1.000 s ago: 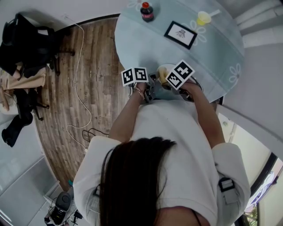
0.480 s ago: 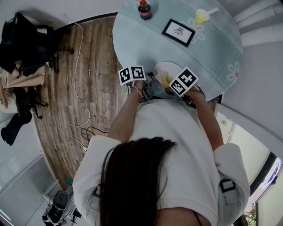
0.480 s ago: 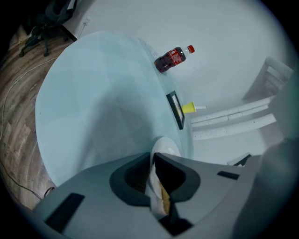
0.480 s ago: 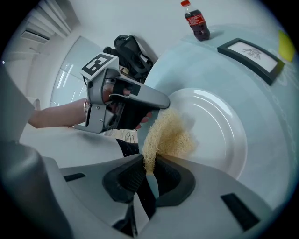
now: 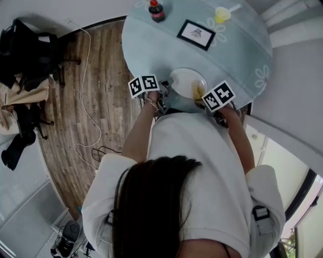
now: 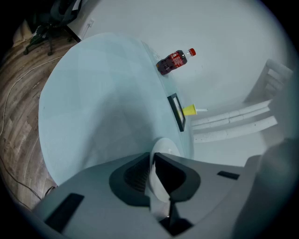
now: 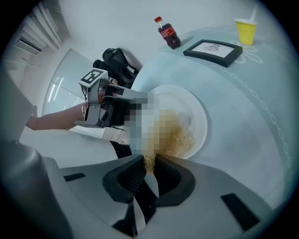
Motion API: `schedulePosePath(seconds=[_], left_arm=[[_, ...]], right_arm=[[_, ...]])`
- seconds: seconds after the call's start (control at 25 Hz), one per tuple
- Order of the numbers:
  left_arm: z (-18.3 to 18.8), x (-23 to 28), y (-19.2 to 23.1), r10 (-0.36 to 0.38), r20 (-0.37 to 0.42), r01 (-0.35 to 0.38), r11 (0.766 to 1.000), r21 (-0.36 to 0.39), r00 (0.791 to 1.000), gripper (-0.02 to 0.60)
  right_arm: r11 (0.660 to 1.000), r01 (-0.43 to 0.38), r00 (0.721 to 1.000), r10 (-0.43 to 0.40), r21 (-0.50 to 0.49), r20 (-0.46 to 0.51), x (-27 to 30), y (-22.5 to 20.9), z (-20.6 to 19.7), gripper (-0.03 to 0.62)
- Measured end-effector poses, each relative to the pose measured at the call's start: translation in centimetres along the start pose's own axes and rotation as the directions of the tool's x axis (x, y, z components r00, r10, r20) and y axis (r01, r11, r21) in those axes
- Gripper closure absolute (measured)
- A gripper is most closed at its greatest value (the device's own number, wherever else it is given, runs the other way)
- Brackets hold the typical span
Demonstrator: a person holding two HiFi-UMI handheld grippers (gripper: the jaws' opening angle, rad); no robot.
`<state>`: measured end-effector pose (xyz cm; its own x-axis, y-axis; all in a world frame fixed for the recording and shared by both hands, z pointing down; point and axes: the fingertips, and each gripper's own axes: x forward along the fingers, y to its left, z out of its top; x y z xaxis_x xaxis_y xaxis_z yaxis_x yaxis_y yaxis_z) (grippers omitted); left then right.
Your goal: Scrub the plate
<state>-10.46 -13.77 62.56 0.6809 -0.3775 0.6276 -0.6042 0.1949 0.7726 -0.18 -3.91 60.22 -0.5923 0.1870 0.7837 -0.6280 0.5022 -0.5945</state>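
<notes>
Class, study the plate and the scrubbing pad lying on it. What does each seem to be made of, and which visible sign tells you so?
The plate looks like glazed ceramic, though melamine is possible: it is smooth, glossy white with soft highlights. The scrubbing pad looks like coarse tan fibre, loofah or synthetic: its surface is matte, rough and open-textured.

Head view, overhead, shares plate (image 5: 185, 83) with gripper views.

One plate (image 5: 184, 79), one bottle (image 5: 156, 10), one frame (image 5: 196, 34), one cup (image 5: 221, 14), maybe one sponge (image 7: 178, 136)
</notes>
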Motion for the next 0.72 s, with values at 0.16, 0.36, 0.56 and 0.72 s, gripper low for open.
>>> schedulePosePath(seconds=[0.16, 0.36, 0.56, 0.72], left_arm=[[0.0, 0.1, 0.0, 0.005, 0.016, -0.005, 1.000, -0.001, 1.000, 0.545], [0.0, 0.1, 0.0, 0.017, 0.029, -0.017, 1.000, 0.003, 0.999, 0.543], [-0.1, 0.1, 0.0, 0.013, 0.035, -0.013, 1.000, -0.003, 0.999, 0.542], [0.0, 0.0, -0.1, 0.018, 0.036, -0.018, 1.000, 0.001, 0.999, 0.543]], right_arm=[[0.999, 0.029, 0.999, -0.029, 0.025, 0.028, -0.8, -1.2, -0.3, 0.533], [0.998, 0.050, 0.998, -0.051, 0.031, 0.042, -1.2, -1.8, -0.3, 0.533], [0.996, 0.078, 0.995, -0.081, 0.042, 0.066, -1.7, -2.5, 0.3, 0.533], [0.992, 0.120, 0.989, -0.123, 0.044, 0.083, -2.0, -3.5, 1.7, 0.533]])
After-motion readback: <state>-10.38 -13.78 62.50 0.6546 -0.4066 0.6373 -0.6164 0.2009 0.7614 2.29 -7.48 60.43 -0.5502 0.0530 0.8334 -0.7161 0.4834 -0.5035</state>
